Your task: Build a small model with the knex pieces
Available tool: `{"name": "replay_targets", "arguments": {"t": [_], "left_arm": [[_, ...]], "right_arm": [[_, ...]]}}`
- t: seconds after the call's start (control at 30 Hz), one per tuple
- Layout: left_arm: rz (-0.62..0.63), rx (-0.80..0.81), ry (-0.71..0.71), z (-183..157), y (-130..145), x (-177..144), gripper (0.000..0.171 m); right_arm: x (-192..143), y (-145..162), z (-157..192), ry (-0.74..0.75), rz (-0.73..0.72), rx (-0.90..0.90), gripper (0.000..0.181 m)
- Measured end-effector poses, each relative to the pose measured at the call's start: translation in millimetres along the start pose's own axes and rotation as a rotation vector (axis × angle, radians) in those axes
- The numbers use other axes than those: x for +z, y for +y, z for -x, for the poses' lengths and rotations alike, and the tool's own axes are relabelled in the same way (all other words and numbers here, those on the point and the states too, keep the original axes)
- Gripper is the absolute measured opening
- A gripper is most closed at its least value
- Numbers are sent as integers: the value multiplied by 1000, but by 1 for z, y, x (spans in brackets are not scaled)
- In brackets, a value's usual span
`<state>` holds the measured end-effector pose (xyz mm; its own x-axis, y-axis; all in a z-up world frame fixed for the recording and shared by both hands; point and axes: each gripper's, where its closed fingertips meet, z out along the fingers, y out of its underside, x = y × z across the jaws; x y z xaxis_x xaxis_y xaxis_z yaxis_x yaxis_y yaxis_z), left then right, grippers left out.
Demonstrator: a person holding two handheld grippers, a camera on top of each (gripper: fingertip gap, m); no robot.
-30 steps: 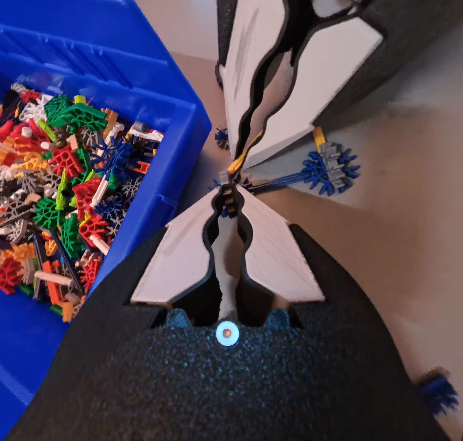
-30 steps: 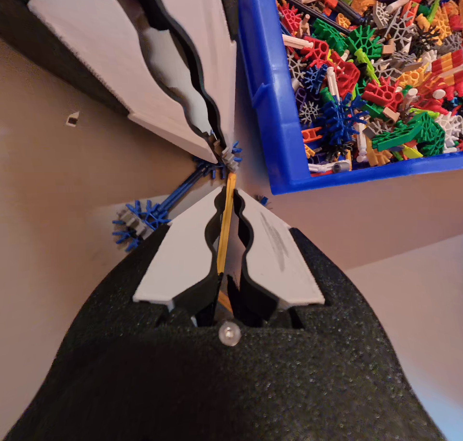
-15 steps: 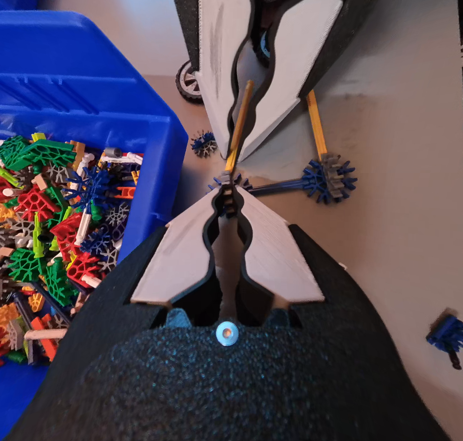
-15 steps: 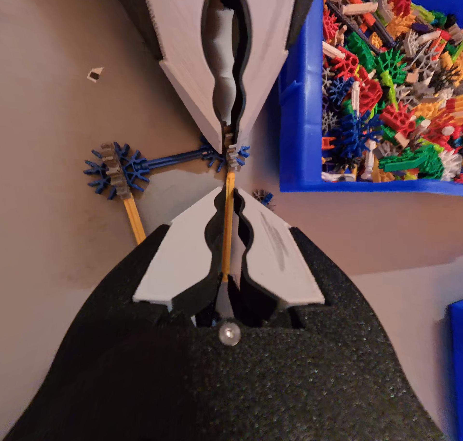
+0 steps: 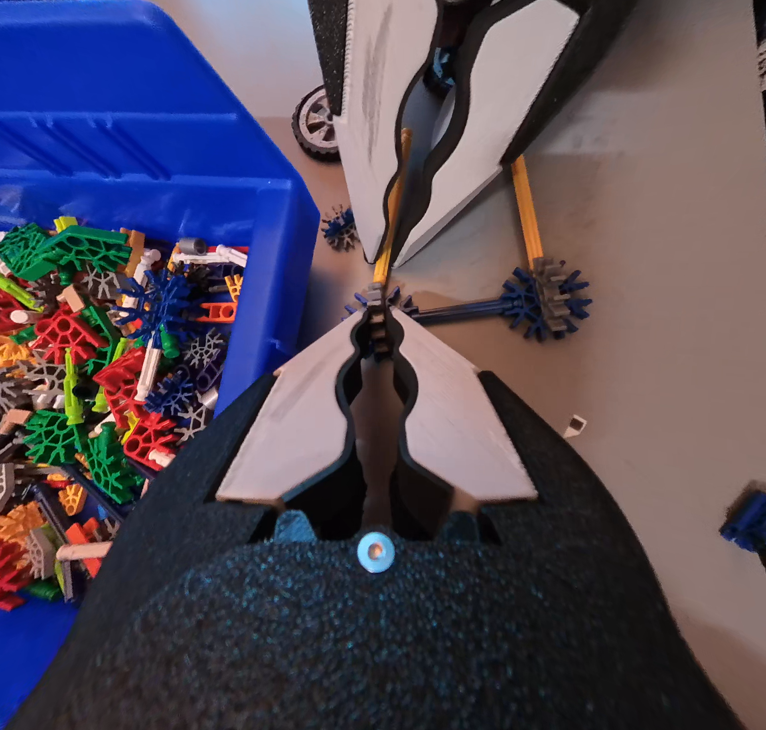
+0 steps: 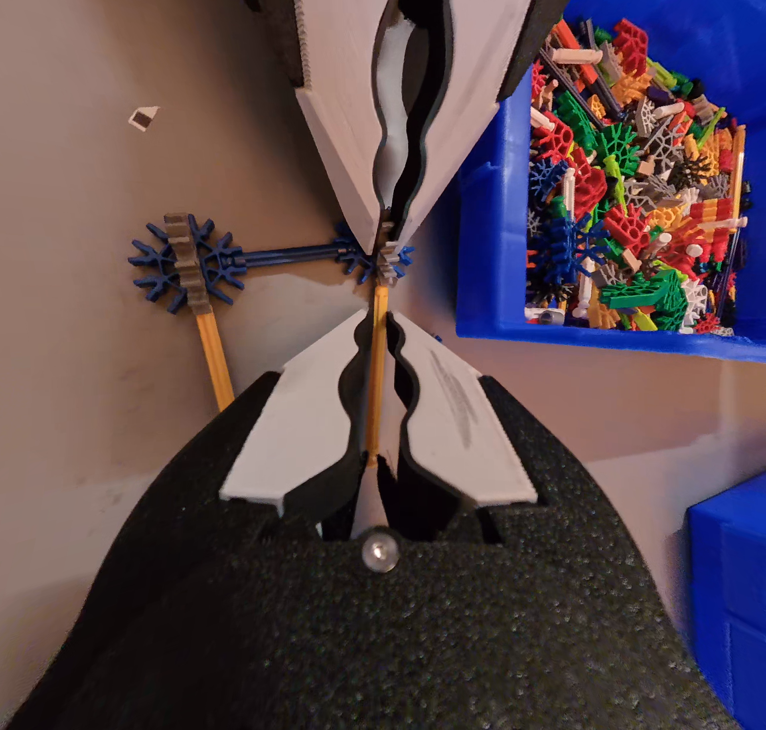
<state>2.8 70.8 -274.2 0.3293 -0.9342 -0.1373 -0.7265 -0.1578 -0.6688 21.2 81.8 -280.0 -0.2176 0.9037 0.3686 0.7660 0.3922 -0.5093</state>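
My left gripper is shut on a grey-and-blue connector hub of a small rod-and-connector build. A dark blue rod runs from it to a second blue-and-grey hub, which carries a yellow rod. My right gripper faces the left one and is shut on a yellow rod whose end meets the held hub. In the right wrist view the second hub lies at the left on the tan table.
A blue bin full of mixed colourful construction pieces stands left of the left gripper; it shows in the right wrist view too. A grey wheel, a loose blue connector, a small white piece and another blue bin lie around. My left and right fingertips are right by each other. It is some 9 cm from my left tips to the small white piece. Look for it in the right wrist view too.
Both grippers have swung around the build so they now face each other more squarely. The yellow rod stays at the held hub. Both grips are unchanged.
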Motion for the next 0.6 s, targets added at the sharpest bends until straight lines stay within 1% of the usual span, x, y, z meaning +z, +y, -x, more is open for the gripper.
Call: {"name": "replay_targets", "arguments": {"t": [0.1, 0.27, 0.4, 0.47, 0.6], "left_arm": [[21, -4, -22, 1, 0, 1, 9], [53, 14, -34, -1, 0, 2, 8], [42, -17, -40, 2, -1, 2, 6], [37, -6, -50, 3, 0, 1, 6], [29, 1, -35, 2, 0, 1, 6]], "right_arm": [[0, 0, -2, 12, 3, 14, 4], [0, 0, -3, 24, 4, 13, 4], [-5, -4, -5, 36, -20, 13, 4], [-9, -10, -3, 22, -54, 14, 3], [-6, -4, -7, 38, -33, 21, 4]]}}
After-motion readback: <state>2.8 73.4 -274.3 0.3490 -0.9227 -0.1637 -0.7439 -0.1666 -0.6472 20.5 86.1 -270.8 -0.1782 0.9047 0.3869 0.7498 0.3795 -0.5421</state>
